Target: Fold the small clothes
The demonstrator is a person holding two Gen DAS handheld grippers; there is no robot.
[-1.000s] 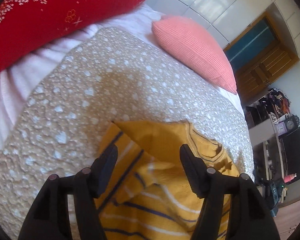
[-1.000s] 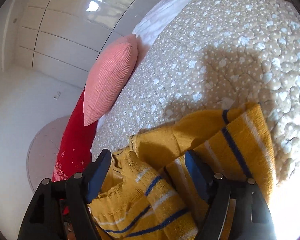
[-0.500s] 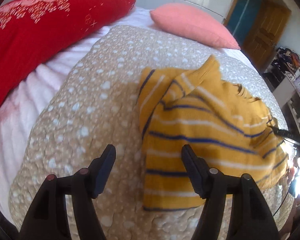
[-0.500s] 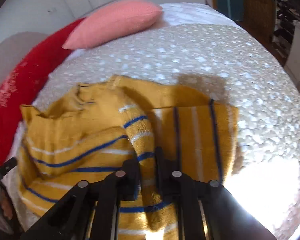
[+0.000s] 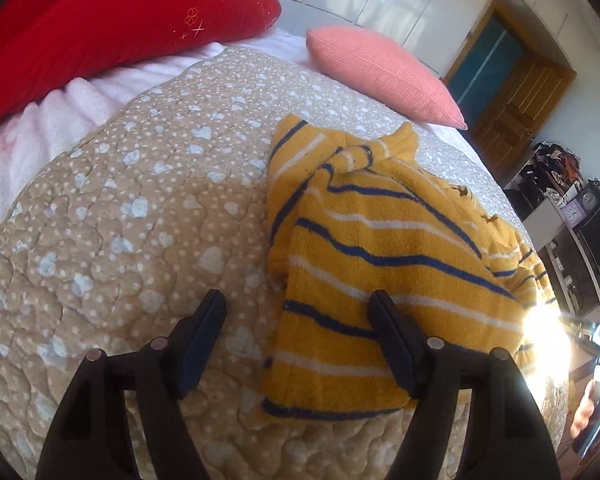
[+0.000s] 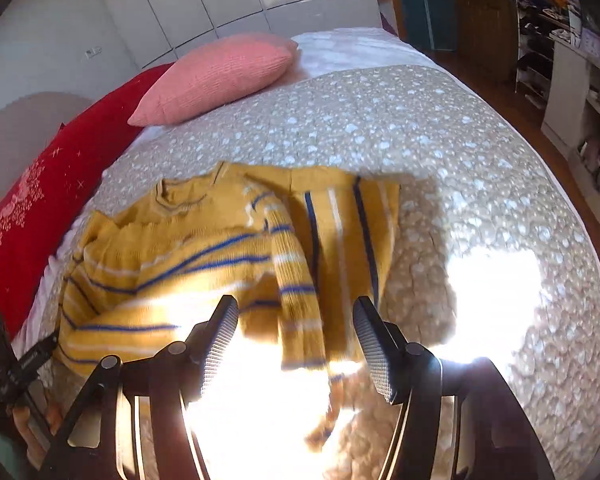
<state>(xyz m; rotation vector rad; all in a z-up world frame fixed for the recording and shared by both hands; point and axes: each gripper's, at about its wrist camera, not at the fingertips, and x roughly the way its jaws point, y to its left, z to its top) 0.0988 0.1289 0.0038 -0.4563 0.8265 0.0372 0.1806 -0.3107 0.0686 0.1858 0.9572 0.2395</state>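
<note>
Sweater [image 5: 380,248] now released, below right fingers [image 6: 364,340] and left fingers [image 5: 388,344], both pairs opening, empty.

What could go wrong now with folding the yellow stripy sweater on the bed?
1. The sweater lies bunched, one sleeve flopped across it; folding now might trap wrinkles.
2. Bright sun glare hides the sweater's near edge by the right gripper, whose jaws are opening with nothing pinched, so a grab there could miss.
3. The left gripper, also opening, straddles the hem and might catch the quilt too.
</note>
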